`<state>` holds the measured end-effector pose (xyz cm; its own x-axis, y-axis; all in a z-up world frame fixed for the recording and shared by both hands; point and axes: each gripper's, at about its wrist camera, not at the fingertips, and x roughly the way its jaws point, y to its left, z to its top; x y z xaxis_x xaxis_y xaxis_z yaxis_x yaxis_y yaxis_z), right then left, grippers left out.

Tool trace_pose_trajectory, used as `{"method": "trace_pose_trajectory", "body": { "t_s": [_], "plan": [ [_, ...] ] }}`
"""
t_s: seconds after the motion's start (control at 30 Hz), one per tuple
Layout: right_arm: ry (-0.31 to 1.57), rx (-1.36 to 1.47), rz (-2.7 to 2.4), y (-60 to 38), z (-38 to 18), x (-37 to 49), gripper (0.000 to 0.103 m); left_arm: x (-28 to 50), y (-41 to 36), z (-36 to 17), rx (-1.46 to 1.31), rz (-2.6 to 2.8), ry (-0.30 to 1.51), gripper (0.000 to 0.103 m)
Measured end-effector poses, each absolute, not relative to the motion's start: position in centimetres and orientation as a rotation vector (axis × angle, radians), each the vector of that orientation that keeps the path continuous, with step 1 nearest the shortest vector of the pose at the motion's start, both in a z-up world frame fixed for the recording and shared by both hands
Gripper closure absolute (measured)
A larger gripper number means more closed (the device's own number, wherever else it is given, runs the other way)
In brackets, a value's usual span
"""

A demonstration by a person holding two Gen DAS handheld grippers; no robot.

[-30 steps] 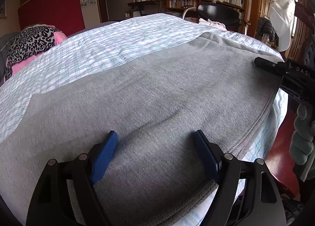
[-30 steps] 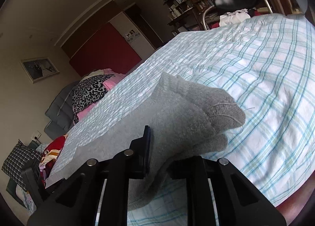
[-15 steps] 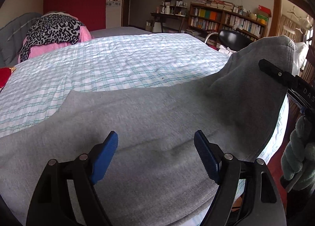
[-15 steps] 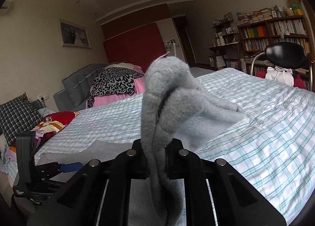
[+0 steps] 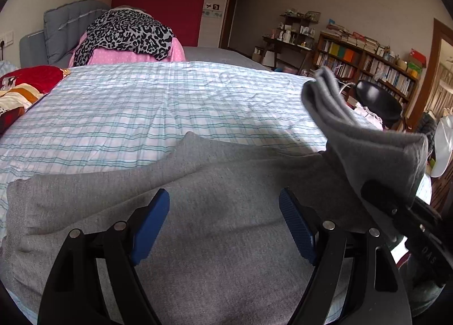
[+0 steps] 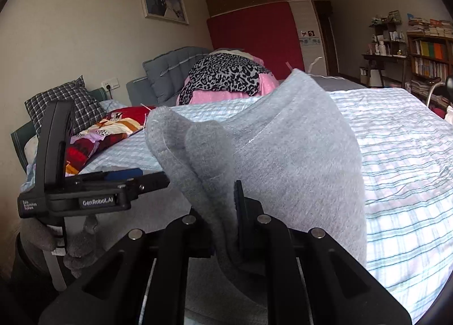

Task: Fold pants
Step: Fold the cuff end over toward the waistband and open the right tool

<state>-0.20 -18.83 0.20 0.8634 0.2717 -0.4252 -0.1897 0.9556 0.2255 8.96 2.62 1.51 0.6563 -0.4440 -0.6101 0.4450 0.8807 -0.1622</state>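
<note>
Pants lifted at one end over a checked bedspread

Pants point(image 5: 226, 240) of grey fleece lie spread across the near edge of a bed covered by a blue-and-white checked sheet point(image 5: 158, 110), while one end of the garment is raised off the bed and carried above the flat part. The right gripper point(image 6: 236, 228) is clamped tight on that raised end, the doubled fabric bunched between its black fingers and standing up in a thick fold in front of its camera. The left gripper point(image 5: 223, 223) hangs just over the flat grey cloth with its blue-padded fingers point(image 5: 151, 221) spread wide and nothing between them; whether the pads touch the fabric cannot be told. From the right wrist view the left gripper appears side-on at the left, held in a grey-gloved hand point(image 6: 76, 243). At the head of the bed sit a leopard-print cloth point(image 5: 127, 33) on pink bedding, a red patterned pillow point(image 6: 104, 132) and a dark plaid cushion point(image 6: 68, 104). Crowded bookshelves point(image 5: 368, 64) line the far wall.
</note>
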Motion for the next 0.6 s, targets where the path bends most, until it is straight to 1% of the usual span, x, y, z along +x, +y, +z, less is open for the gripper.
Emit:
{"method": "trace_pose_trajectory", "body": {
  "t_s": [0.13, 0.2, 0.4, 0.57, 0.6],
  "plan": [
    [0.585, 0.119, 0.303, -15.6, -3.3, 0.5, 0.092, 8.9, 3.5, 1.0, -0.007, -0.486, 0.702, 0.024],
    [0.612, 0.077, 0.294, -14.6, -4.7, 0.5, 0.092, 8.9, 3.6, 0.8, -0.007, -0.481, 0.708, 0.024],
    [0.618, 0.073, 0.307, -14.5, -5.6, -0.6, 0.092, 9.1, 2.5, 0.6, 0.011, -0.507, 0.724, 0.024],
    [0.586, 0.074, 0.325, -14.9, -5.1, -2.4, 0.092, 9.0, 1.2, 1.0, 0.029, -0.54, 0.722, 0.022],
    [0.59, 0.075, 0.333, -15.0, -5.3, -2.4, 0.088, 9.0, 1.0, 1.1, 0.032, -0.538, 0.719, 0.022]
  ]
}}
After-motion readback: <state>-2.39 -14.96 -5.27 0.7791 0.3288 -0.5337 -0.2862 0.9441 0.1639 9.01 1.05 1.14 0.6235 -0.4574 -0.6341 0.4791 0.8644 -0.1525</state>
